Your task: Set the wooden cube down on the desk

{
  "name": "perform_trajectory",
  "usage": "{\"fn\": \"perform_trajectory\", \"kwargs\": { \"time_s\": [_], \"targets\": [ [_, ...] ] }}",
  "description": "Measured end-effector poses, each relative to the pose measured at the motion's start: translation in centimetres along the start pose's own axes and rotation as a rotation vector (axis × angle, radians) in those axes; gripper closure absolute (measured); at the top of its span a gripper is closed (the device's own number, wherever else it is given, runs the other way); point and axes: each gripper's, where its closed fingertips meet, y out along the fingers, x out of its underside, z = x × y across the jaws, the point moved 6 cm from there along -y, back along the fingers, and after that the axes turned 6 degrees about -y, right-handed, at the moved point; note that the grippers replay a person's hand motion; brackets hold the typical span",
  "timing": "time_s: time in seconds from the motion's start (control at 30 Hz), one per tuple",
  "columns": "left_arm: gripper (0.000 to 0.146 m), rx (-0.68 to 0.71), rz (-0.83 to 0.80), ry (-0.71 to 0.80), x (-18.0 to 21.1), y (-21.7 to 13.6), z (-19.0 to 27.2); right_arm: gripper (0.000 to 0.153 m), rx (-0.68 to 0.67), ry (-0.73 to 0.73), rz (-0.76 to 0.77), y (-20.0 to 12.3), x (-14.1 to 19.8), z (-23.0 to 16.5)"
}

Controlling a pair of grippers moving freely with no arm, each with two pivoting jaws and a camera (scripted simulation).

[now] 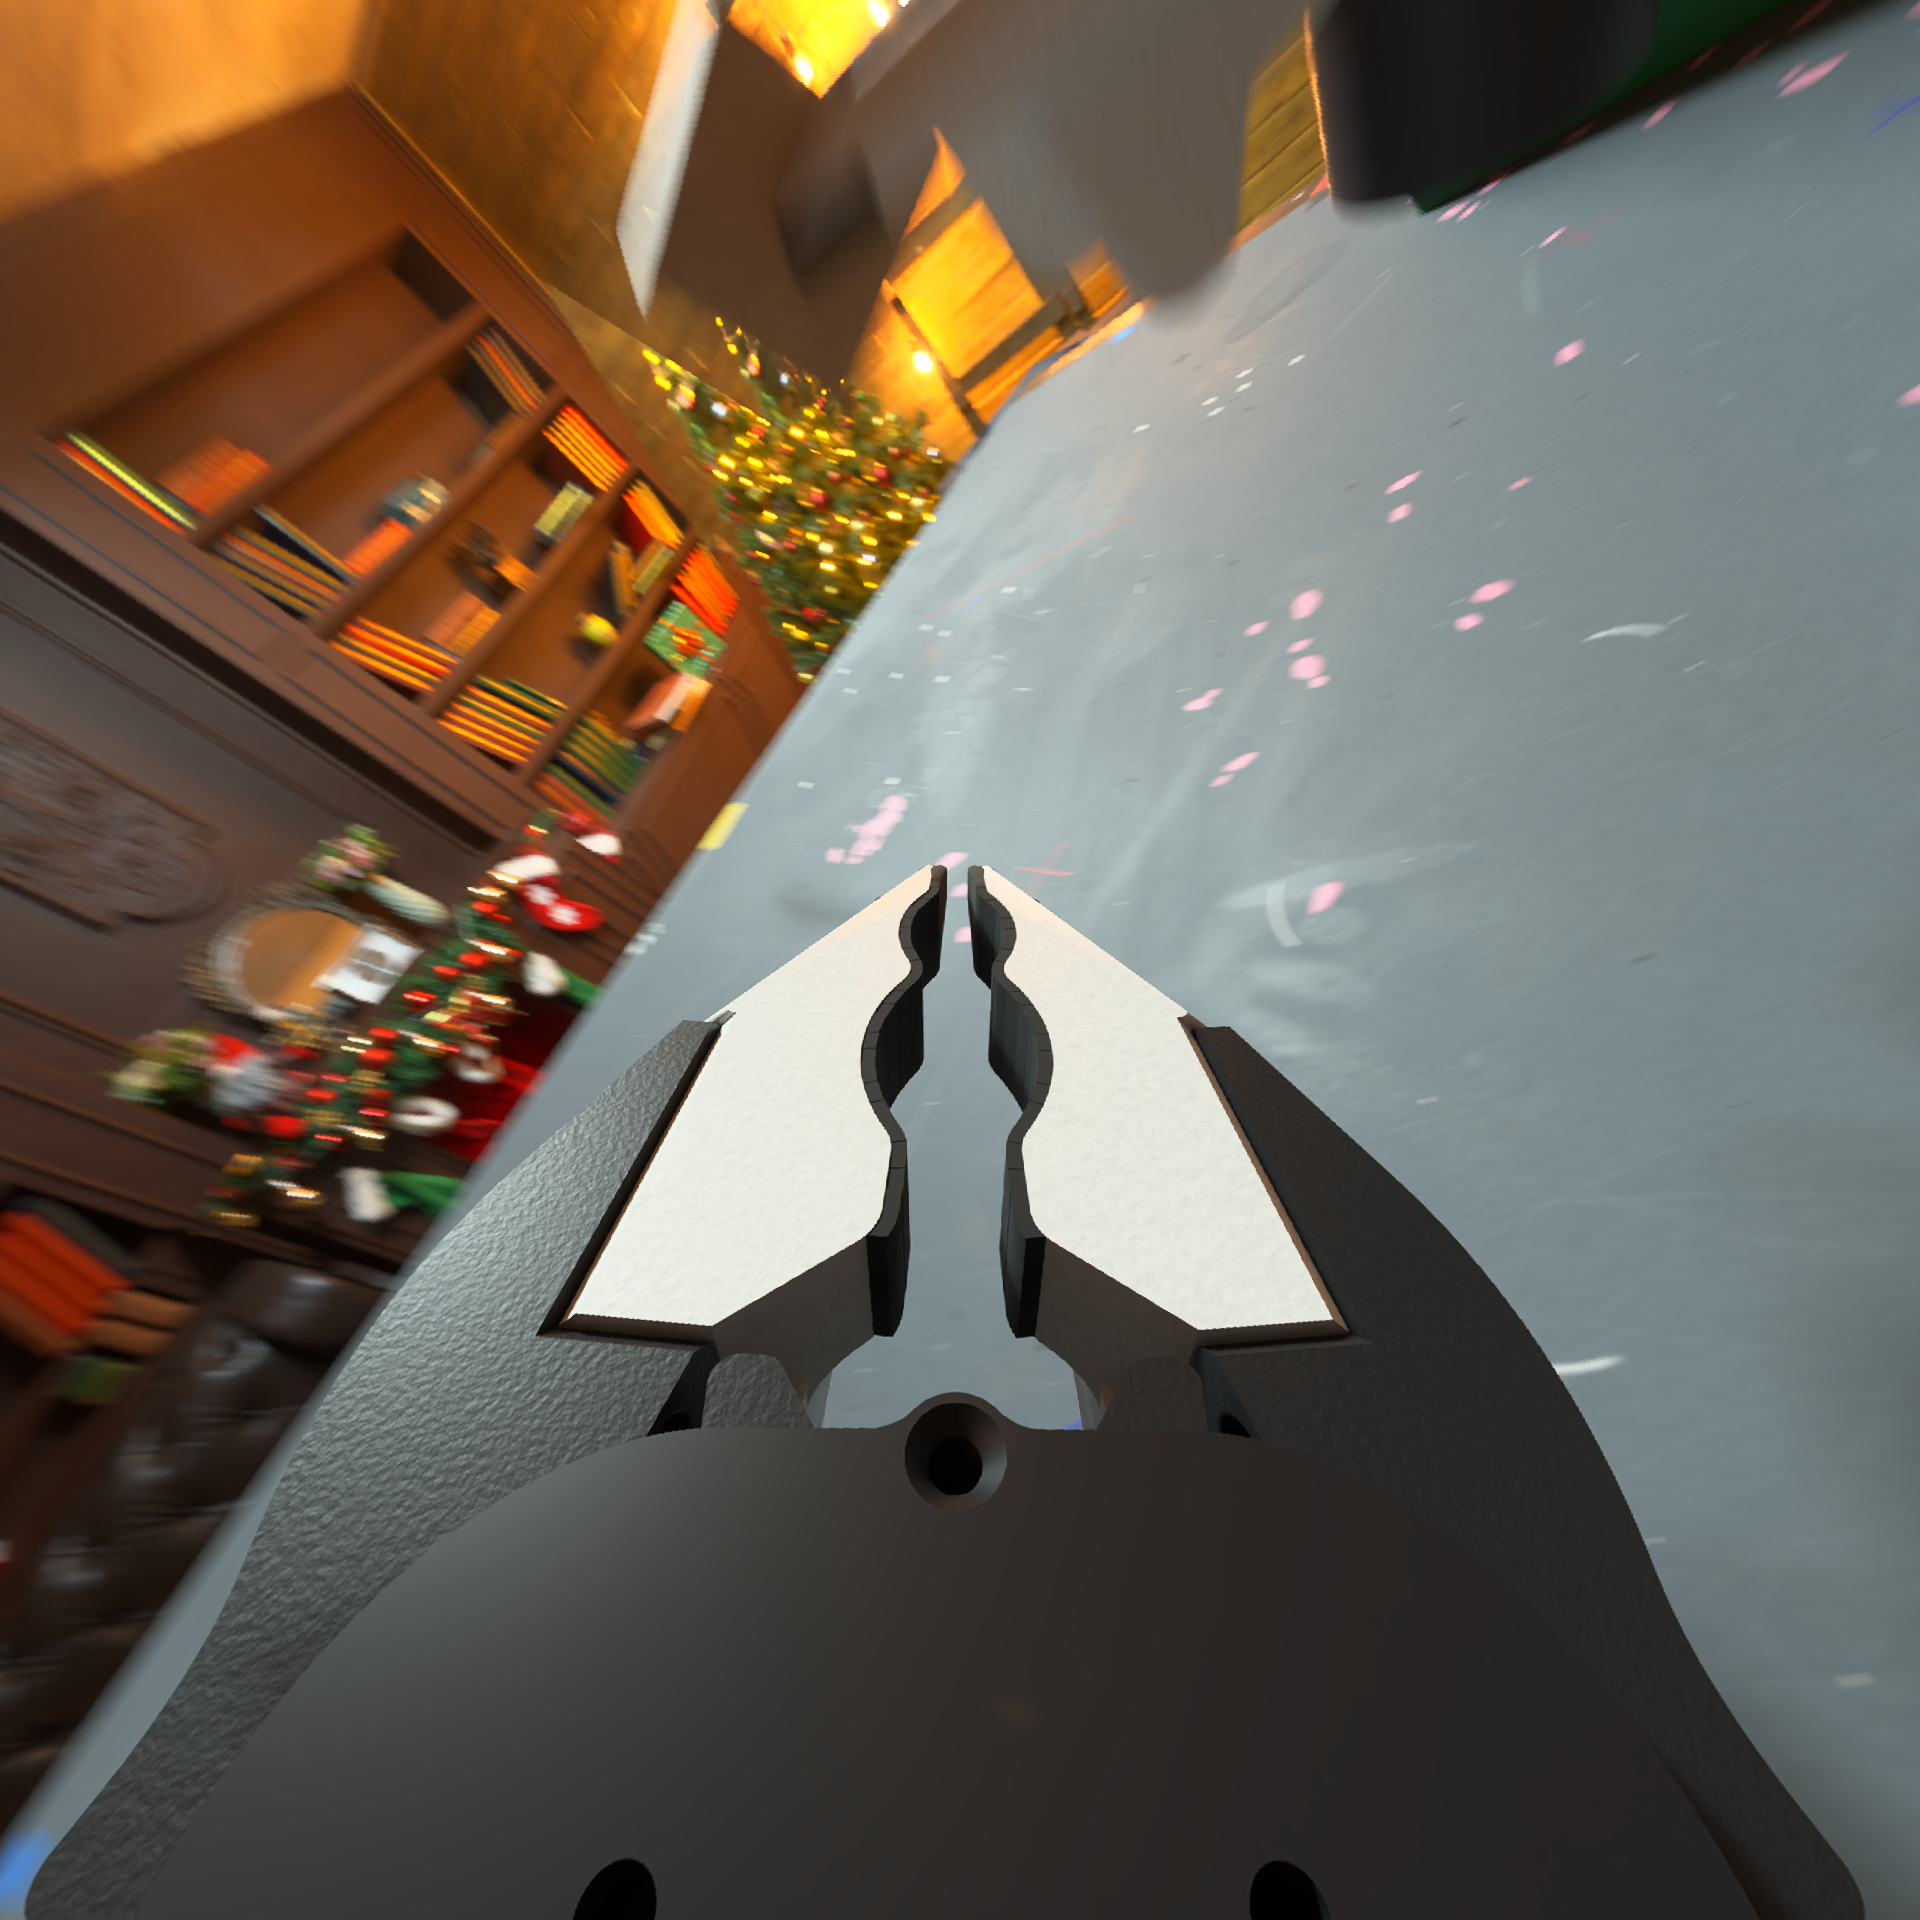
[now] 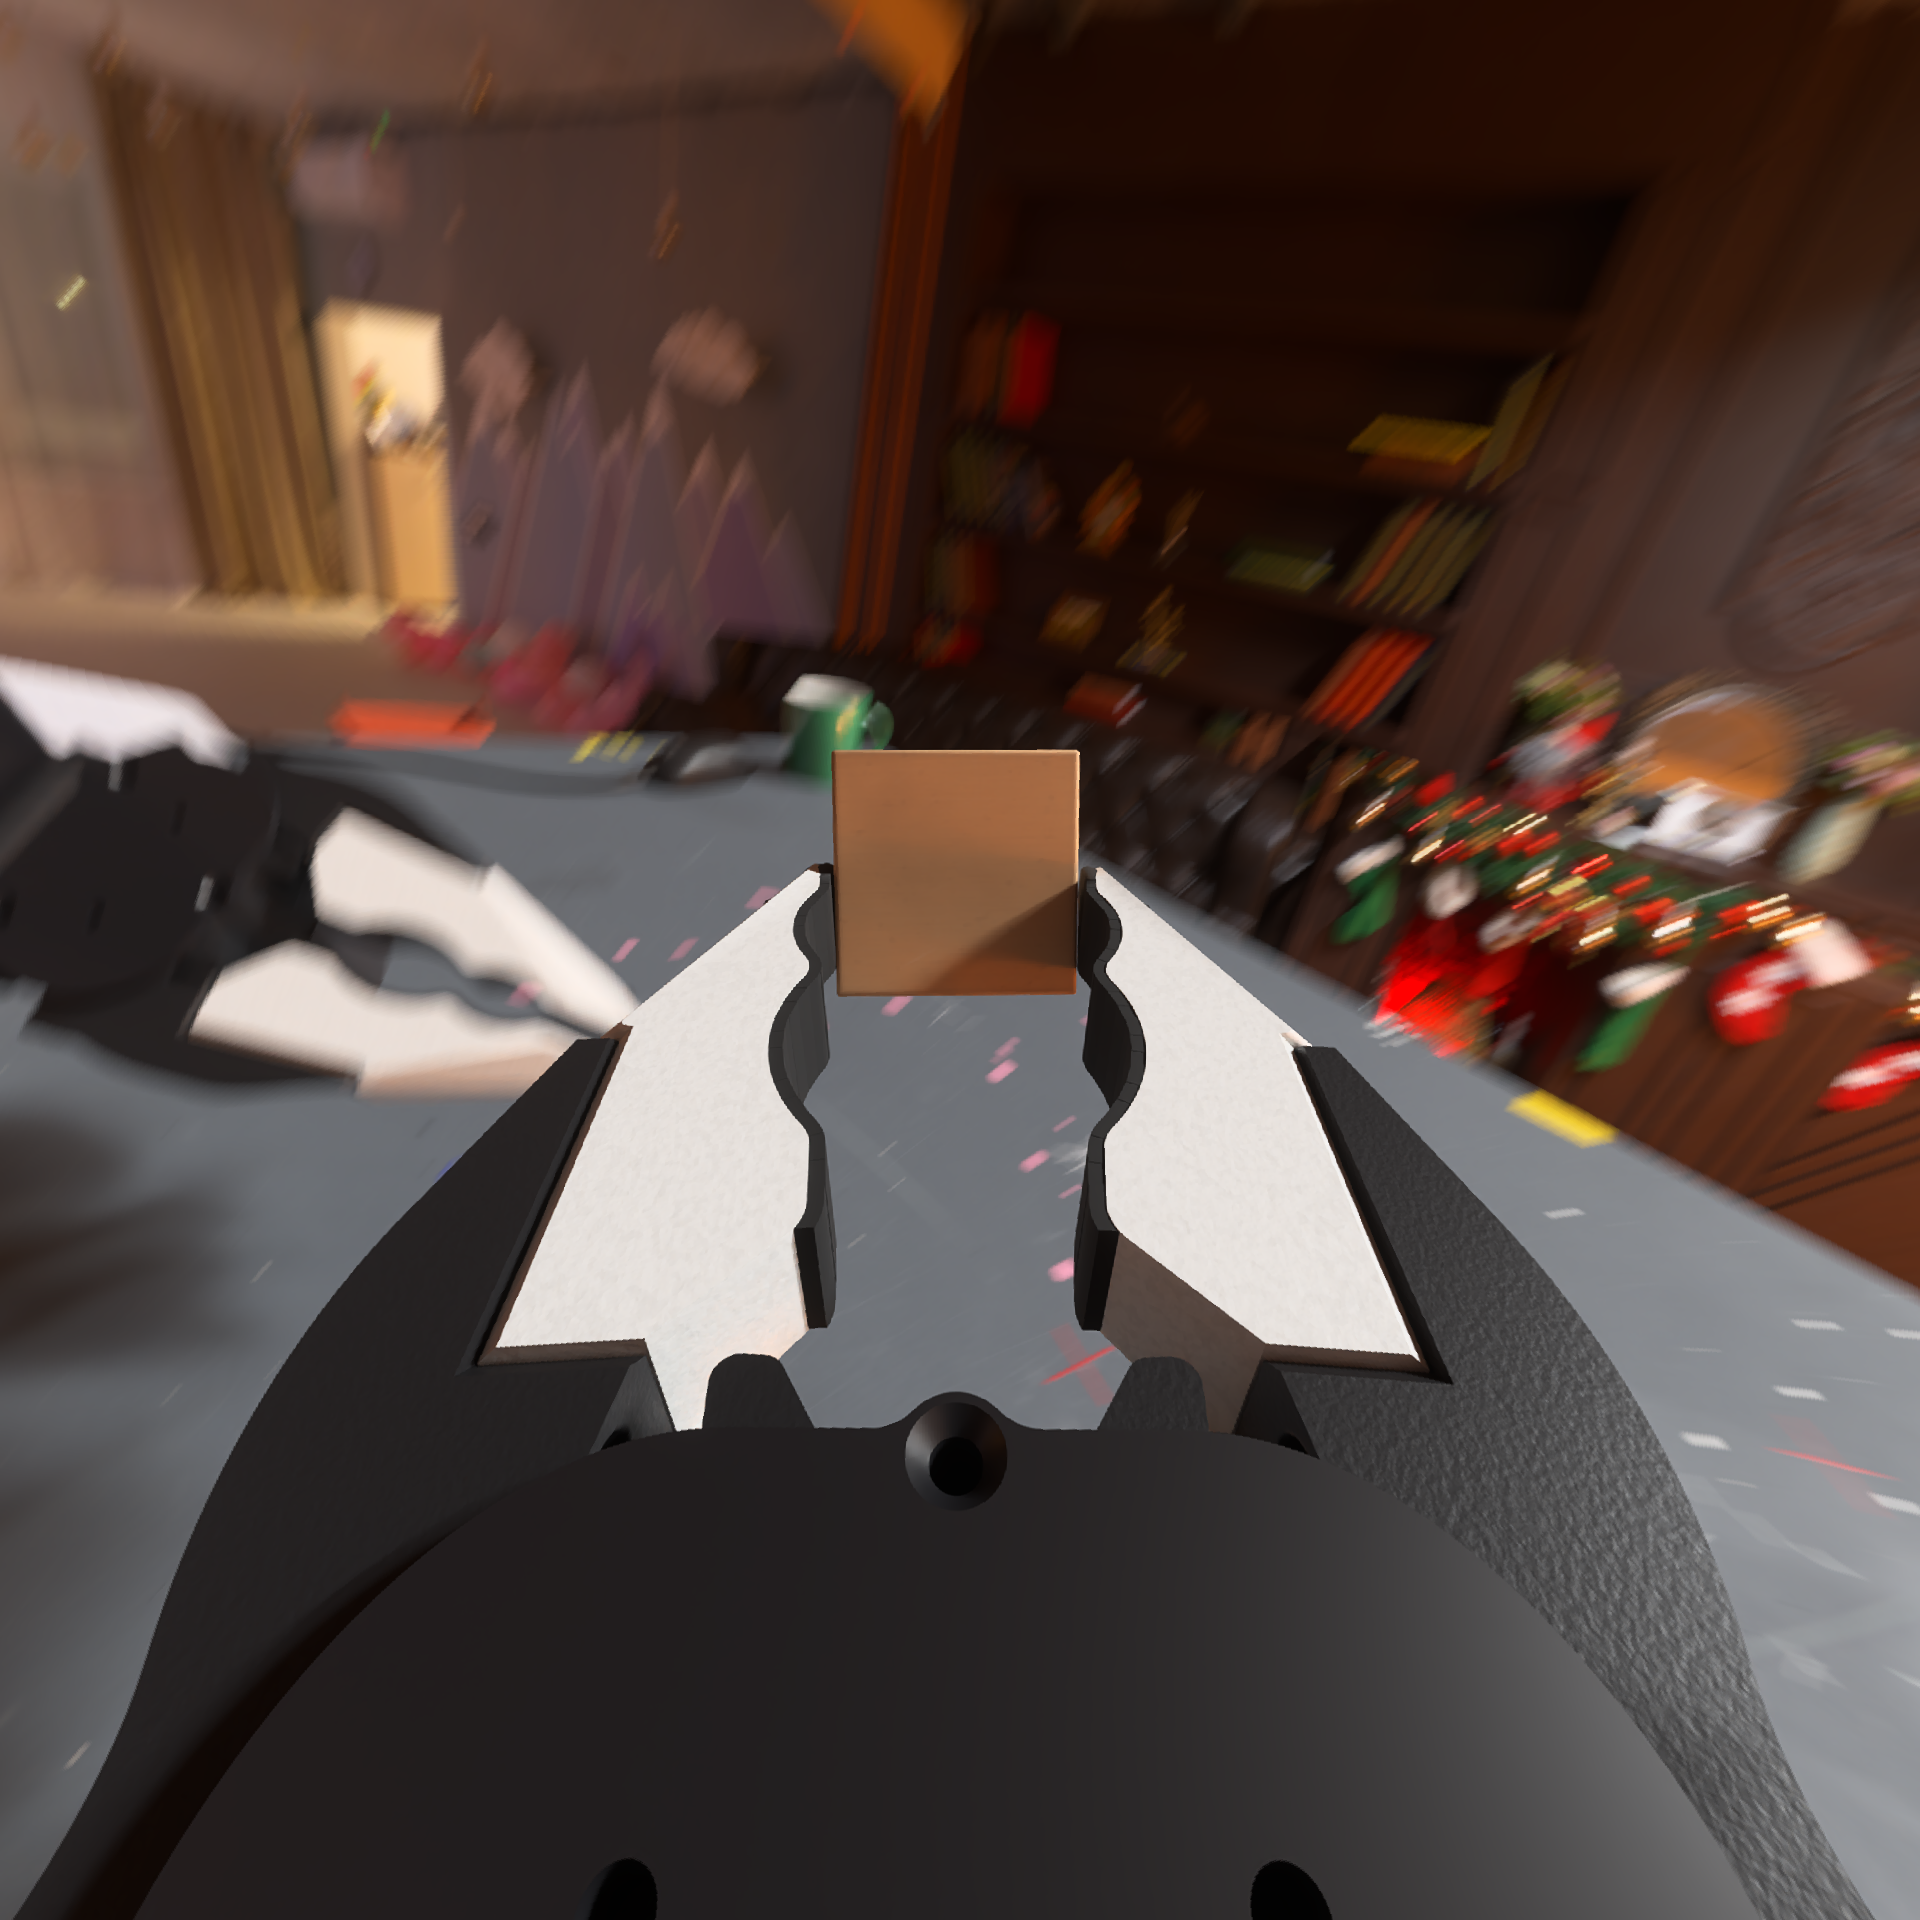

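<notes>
In the right wrist view my right gripper is shut on the wooden cube, a plain light-brown block pinched between the two fingertips and held above the grey desk. In the left wrist view my left gripper is shut and empty, its tips almost touching, low over the grey desk. The left gripper also shows in the right wrist view at the left, blurred. The cube is not in the left wrist view.
A green mug stands at the desk's far edge behind the cube. A blurred white and dark shape, perhaps the right gripper, hangs at the top of the left wrist view. The desk edge runs diagonally; bookshelves and decorations lie beyond.
</notes>
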Motion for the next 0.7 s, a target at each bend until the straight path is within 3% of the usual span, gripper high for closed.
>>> {"fn": "perform_trajectory", "kwargs": {
  "time_s": [0.07, 0.1, 0.17, 0.27, 0.37, 0.5, 0.7],
  "targets": [
    [0.146, 0.042, -0.022, -0.069, 0.7, 0.9, 1.8, 0.106, 0.174, -0.002, 0.138, -4.3, -2.9, 3.4],
    [0.146, 0.022, -0.041, -0.045, 1.2, 1.5, 2.3, 0.106, 0.237, 0.016, 0.137, -6.2, -3.7, 5.3],
    [0.146, -0.026, -0.067, 0.003, 2.2, 2.7, 2.9, 0.106, 0.309, 0.066, -0.042, -9.0, -3.6, 9.6],
    [0.146, -0.036, -0.054, -0.029, 2.9, 4.2, 2.8, 0.106, 0.359, 0.13, -0.43, -11.1, 0.9, 14.8],
    [0.146, -0.136, -0.061, 0.031, 3.7, 4.8, 2.1, 0.106, 0.339, 0.182, -0.81, -11.6, 8.2, 16.8],
    [0.146, -0.196, -0.15, 0.068, 5.2, 4.5, 1.9, 0.106, 0.28, 0.175, -1.131, -11.1, 15.3, 16.8],
    [0.146, -0.217, -0.155, -0.038, 5.6, 3.9, 0.8, 0.106, 0.222, 0.258, -1.257, -7.9, 18.5, 18.0]
  ]
}}
